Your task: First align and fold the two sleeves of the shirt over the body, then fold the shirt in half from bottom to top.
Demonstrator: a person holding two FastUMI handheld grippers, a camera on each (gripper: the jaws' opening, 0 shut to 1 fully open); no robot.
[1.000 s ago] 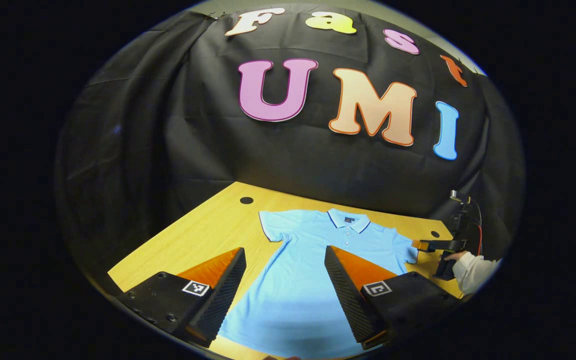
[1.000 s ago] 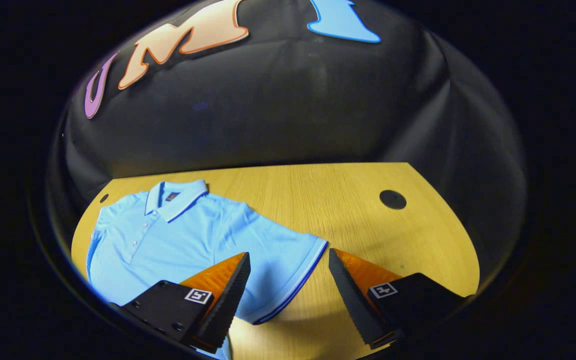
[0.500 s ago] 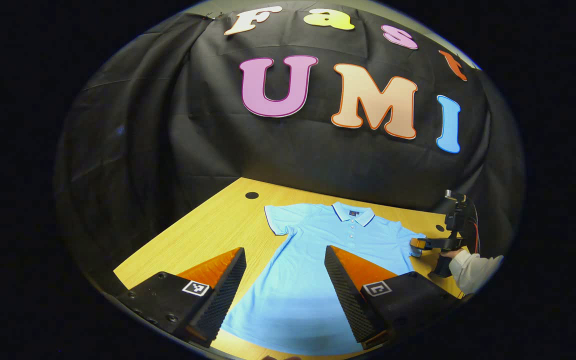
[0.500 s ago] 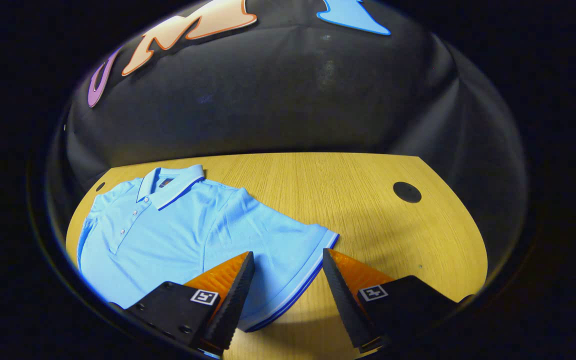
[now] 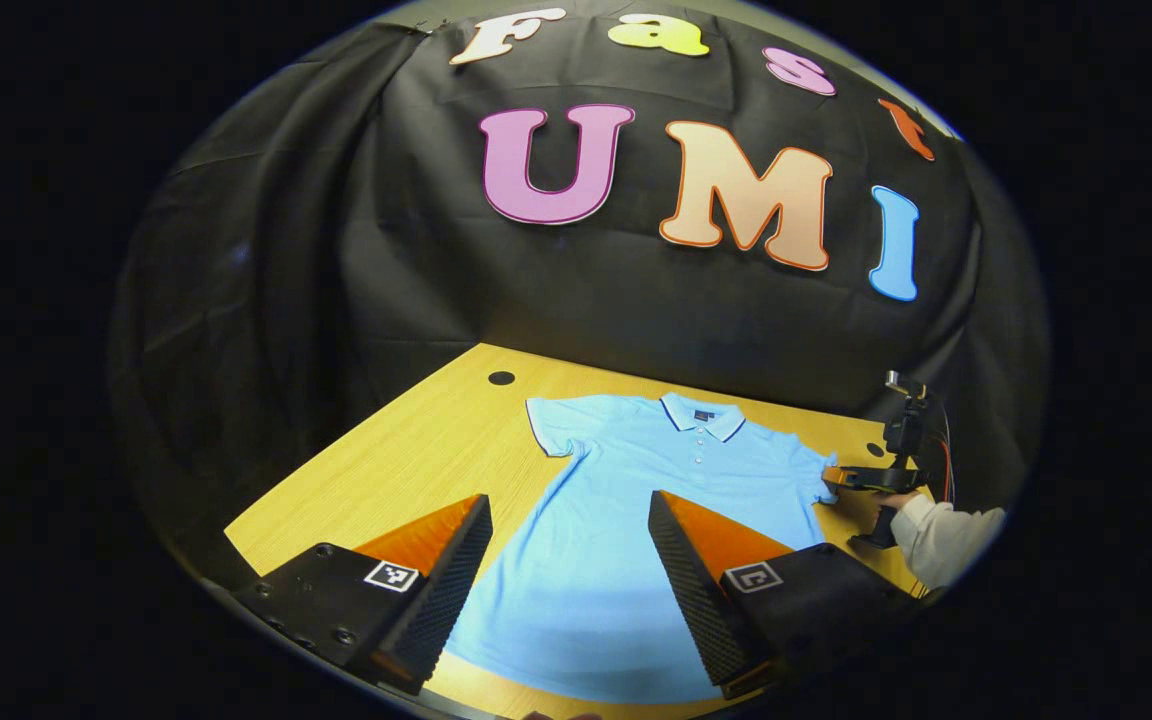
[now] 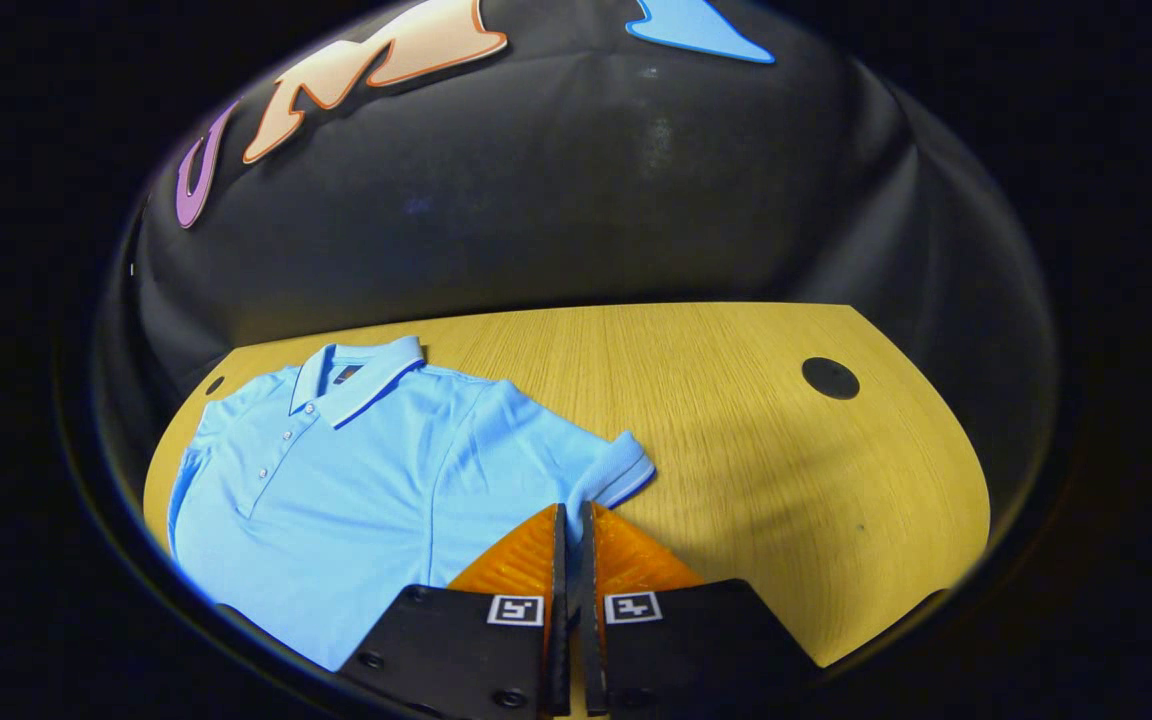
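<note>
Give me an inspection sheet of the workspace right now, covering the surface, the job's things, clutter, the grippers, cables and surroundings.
Surface: wooden table with round dark holes near the far corners.
Job's things: light blue polo shirt lies flat, face up, collar toward the wall; neither sleeve folded over the body yet.
Clutter: nothing seen.
Grippers: left gripper open, above the shirt's lower body. Right gripper shut at the right sleeve, cloth bunched at its fingers; a hand in a light sleeve holds it.
Cables: red and black wires on the right gripper's rig.
Surroundings: black cloth wall behind the table.
</note>
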